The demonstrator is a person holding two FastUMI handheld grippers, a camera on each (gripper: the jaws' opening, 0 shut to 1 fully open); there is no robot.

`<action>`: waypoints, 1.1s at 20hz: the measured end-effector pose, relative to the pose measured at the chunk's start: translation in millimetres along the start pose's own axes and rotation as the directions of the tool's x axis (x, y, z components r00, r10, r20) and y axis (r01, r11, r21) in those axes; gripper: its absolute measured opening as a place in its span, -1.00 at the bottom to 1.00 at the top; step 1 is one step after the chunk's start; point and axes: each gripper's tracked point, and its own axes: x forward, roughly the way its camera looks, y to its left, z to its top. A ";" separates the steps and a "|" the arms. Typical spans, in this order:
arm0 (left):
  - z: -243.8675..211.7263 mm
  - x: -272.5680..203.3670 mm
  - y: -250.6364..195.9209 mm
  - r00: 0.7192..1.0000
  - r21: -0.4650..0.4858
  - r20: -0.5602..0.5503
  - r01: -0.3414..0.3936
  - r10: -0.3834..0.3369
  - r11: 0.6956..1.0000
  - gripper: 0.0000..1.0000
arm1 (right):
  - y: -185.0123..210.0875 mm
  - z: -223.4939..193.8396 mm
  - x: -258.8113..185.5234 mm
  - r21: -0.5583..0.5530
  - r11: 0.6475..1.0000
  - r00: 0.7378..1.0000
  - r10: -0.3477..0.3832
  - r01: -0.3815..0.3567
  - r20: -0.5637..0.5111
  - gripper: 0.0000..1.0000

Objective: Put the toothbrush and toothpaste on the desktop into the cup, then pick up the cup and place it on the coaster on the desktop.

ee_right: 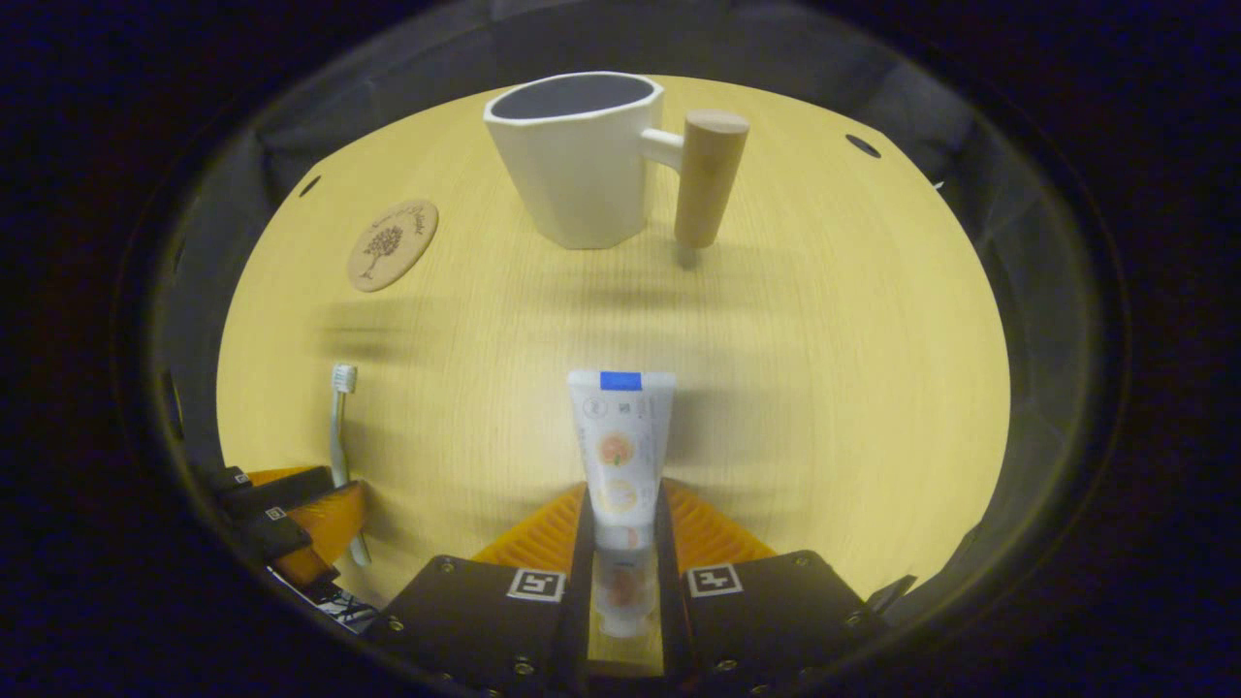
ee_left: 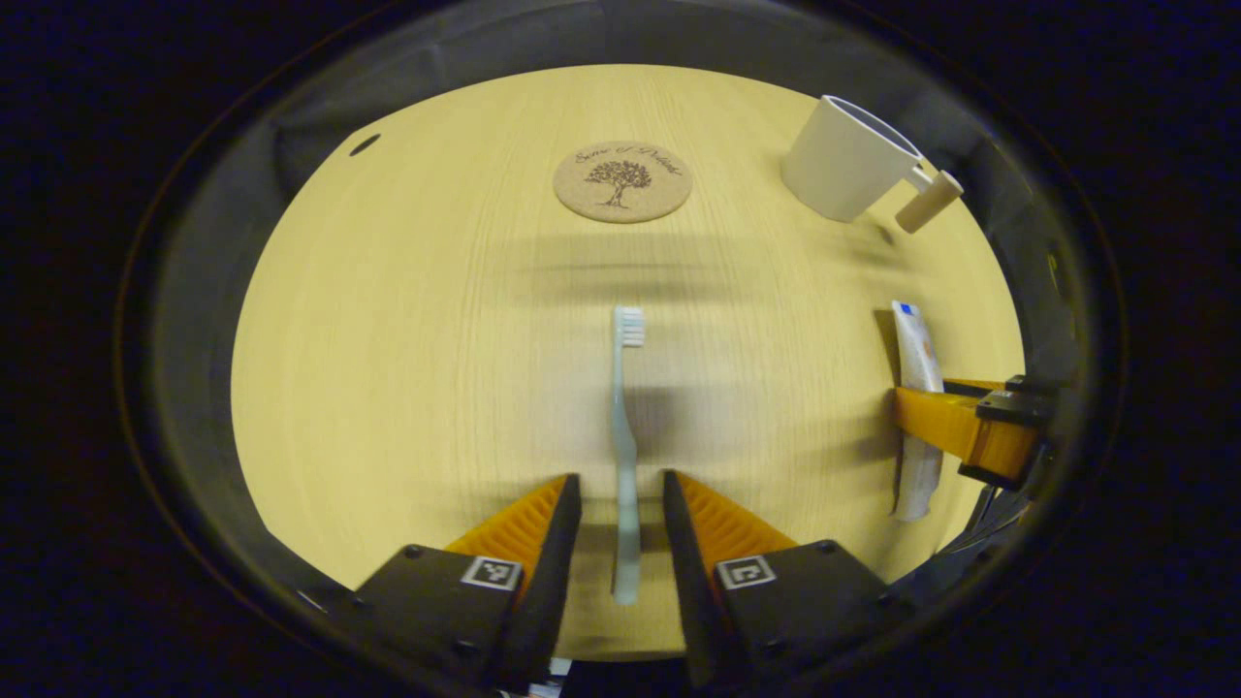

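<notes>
A pale toothbrush (ee_left: 625, 456) lies on the wooden desktop (ee_left: 407, 368), bristles pointing away, its handle between the fingers of my left gripper (ee_left: 620, 490). That gripper is open, with a gap on each side of the handle. My right gripper (ee_right: 625, 499) is shut on the toothpaste (ee_right: 620, 446), a white tube whose blue-marked end points forward. A white cup (ee_right: 582, 165) with a wooden handle stands beyond the tube. The round cork coaster (ee_left: 622, 181) lies ahead of the toothbrush. In the left gripper view, the right gripper (ee_left: 960, 427) crosses the toothpaste (ee_left: 916, 349), with the cup (ee_left: 848, 160) at upper right.
The desktop (ee_right: 824, 388) is bordered by dark cloth walls, with small holes near its far corners (ee_right: 862, 145). In the right gripper view the coaster (ee_right: 393, 244) lies left of the cup, and the left gripper (ee_right: 310, 523) sits beside the toothbrush (ee_right: 339, 417).
</notes>
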 end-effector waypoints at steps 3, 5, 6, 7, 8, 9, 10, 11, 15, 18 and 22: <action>3.2 0.6 -0.3 1.000 -0.012 0.014 -0.006 0.006 1.000 -0.35 | -1.3 -0.1 1.6 -0.017 1.000 1.000 0.005 -0.005 0.011 -0.36; 3.0 -3.4 -1.1 1.000 -0.018 0.024 -0.005 0.005 1.000 -0.70 | -0.1 -1.7 0.9 -0.016 1.000 1.000 0.009 -0.008 0.015 -0.50; 2.9 -2.0 -1.2 1.000 -0.020 0.028 -0.002 0.003 1.000 -0.77 | -1.2 -0.3 -0.3 -0.015 1.000 1.000 0.011 -0.010 0.023 -0.51; 2.3 -2.4 -1.2 1.000 -0.020 0.028 -0.001 0.001 1.000 -0.80 | -1.1 -1.8 0.2 -0.017 1.000 1.000 0.015 -0.014 0.022 -0.51; 3.3 -1.4 -1.5 0.999 -0.022 0.035 0.000 0.001 1.000 -0.79 | -1.2 -0.7 -1.1 -0.013 1.000 0.999 0.018 -0.017 0.027 -0.51; 3.2 -2.1 -1.4 0.999 -0.022 0.041 -0.002 0.003 1.000 -0.79 | -1.0 -1.0 0.8 -0.010 1.000 0.999 0.023 -0.023 0.028 -0.51; 2.6 -3.0 -1.2 0.999 -0.016 0.051 -0.003 0.004 1.000 -0.79 | -0.7 -1.0 0.0 -0.007 1.000 0.999 0.029 -0.029 0.028 -0.51; 2.6 -4.1 -1.5 0.998 -0.008 0.059 -0.003 0.004 1.000 -0.80 | -1.5 -1.9 -0.4 -0.003 0.999 0.999 0.032 -0.032 0.029 -0.51; 4.4 -5.8 -0.1 0.996 -0.013 0.084 -0.002 0.004 1.000 -0.78 | -4.3 3.6 -11.8 0.016 0.998 0.996 0.053 -0.055 0.073 -0.51; 15.6 -15.4 4.1 0.989 -0.002 0.148 -0.021 0.021 1.000 -0.80 | -6.6 12.0 -31.7 0.038 0.996 0.990 0.081 -0.085 0.117 -0.51; 36.0 -39.3 3.1 0.969 0.002 0.248 -0.022 0.021 1.000 -0.80 | -3.7 32.7 -54.4 0.049 0.992 0.976 0.102 -0.114 0.192 -0.51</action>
